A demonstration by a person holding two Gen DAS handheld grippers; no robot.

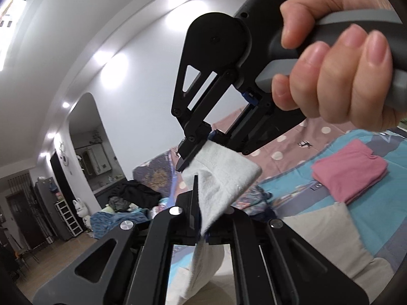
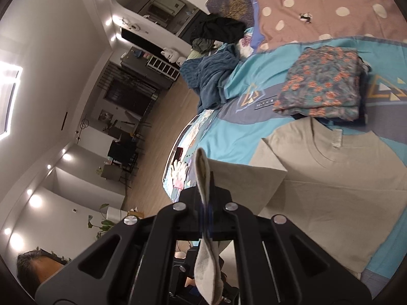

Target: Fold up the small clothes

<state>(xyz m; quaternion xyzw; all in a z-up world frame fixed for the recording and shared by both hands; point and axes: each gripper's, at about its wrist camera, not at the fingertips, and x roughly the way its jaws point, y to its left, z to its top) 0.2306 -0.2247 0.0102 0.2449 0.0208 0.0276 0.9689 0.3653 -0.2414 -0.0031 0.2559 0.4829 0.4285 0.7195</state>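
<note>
- Behind everything is a living room with white walls, ceiling spotlights and a wood floor; the work surface is a bed [image 2: 223,129] under a turquoise patterned cover, with a dusty-pink polka-dot sheet [image 2: 318,7] at its far side.
- Spread flat on the cover lies a beige T-shirt [image 2: 338,185], collar towards the dotted sheet.
- Near the bed's far corner sits a heap of dark and blue clothes [image 2: 213,68].
- Just past the T-shirt's collar rests a folded floral garment [image 2: 323,84]; in the left wrist view a folded pink garment [image 1: 351,170] lies on the cover, apart from the T-shirt.
- Held up off the bed between the two tools is a small white fleecy garment [image 1: 223,175].
- Both tools pinch it: the left gripper [image 1: 197,203] is clamped on its lower fold, and the right gripper [image 1: 189,156], held by a hand [image 1: 338,68], is clamped on its upper edge.
- From the right wrist view, the same cloth runs through the closed fingers, edge-on.
</note>
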